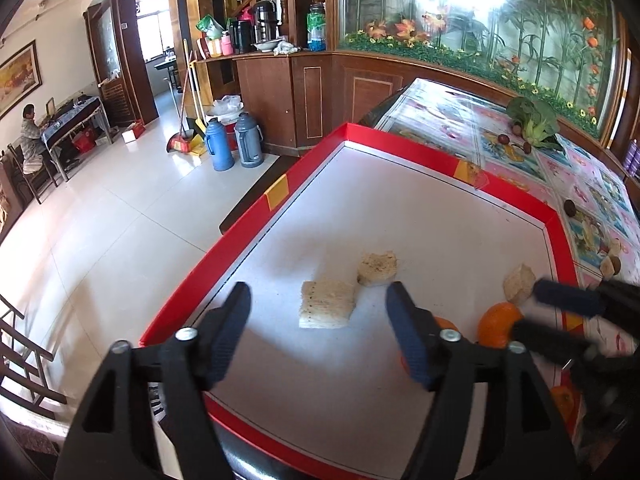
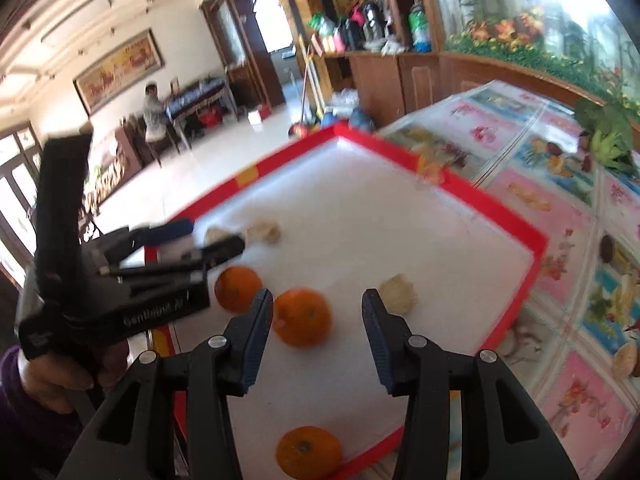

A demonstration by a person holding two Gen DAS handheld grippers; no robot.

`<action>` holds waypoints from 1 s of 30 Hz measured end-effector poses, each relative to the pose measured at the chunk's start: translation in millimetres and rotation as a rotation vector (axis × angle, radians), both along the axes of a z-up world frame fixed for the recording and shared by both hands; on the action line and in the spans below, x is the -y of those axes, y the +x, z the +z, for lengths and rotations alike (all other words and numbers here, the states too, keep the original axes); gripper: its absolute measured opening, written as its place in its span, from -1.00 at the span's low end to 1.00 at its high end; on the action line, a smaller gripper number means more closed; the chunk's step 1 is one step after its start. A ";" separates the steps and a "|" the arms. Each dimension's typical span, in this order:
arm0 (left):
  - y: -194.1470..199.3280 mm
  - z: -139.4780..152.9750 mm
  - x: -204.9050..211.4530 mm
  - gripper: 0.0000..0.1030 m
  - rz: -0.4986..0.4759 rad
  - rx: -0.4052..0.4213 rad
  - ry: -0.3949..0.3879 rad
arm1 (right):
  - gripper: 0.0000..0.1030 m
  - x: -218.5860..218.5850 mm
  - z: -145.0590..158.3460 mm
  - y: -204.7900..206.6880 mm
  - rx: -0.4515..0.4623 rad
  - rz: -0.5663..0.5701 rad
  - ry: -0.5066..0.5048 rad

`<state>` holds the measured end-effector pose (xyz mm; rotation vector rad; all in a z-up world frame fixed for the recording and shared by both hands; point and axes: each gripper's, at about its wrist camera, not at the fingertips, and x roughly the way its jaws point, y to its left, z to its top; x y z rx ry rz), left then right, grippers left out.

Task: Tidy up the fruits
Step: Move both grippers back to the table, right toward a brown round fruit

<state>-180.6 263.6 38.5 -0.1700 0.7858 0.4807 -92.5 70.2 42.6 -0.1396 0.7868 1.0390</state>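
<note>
Three round oranges [image 2: 303,317] and several pale cut pieces [image 1: 327,304] lie on the red-rimmed white tray [image 1: 248,224]; small fruits remain on the flowered worktop [image 1: 568,168]. Both the left hand-held gripper [image 1: 318,332] and the right hand-held gripper [image 2: 318,338] gape empty.

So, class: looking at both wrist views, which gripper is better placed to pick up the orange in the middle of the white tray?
Probably the right gripper: the middle orange lies just beyond its open jaws. The left gripper faces the beige pieces instead.

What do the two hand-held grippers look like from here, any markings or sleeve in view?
Both hand-held grippers, left and right, are black plastic with silver screws and dark blue ribbed pads. The left one's body carries faint white lettering. A purple sleeve shows at the hand holding it.
</note>
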 end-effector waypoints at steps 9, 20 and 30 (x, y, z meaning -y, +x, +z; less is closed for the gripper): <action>10.7 20.6 46.2 0.57 -0.071 0.021 0.076 | -0.09 117.6 17.3 51.4 -0.006 -0.264 0.106; 43.2 36.4 162.7 0.70 -0.346 0.030 0.124 | -0.08 276.5 5.8 94.1 -0.142 -0.508 0.152; 83.5 15.7 235.3 0.70 -0.528 -0.038 0.118 | -0.25 255.4 -21.8 87.7 -0.161 -0.430 -0.063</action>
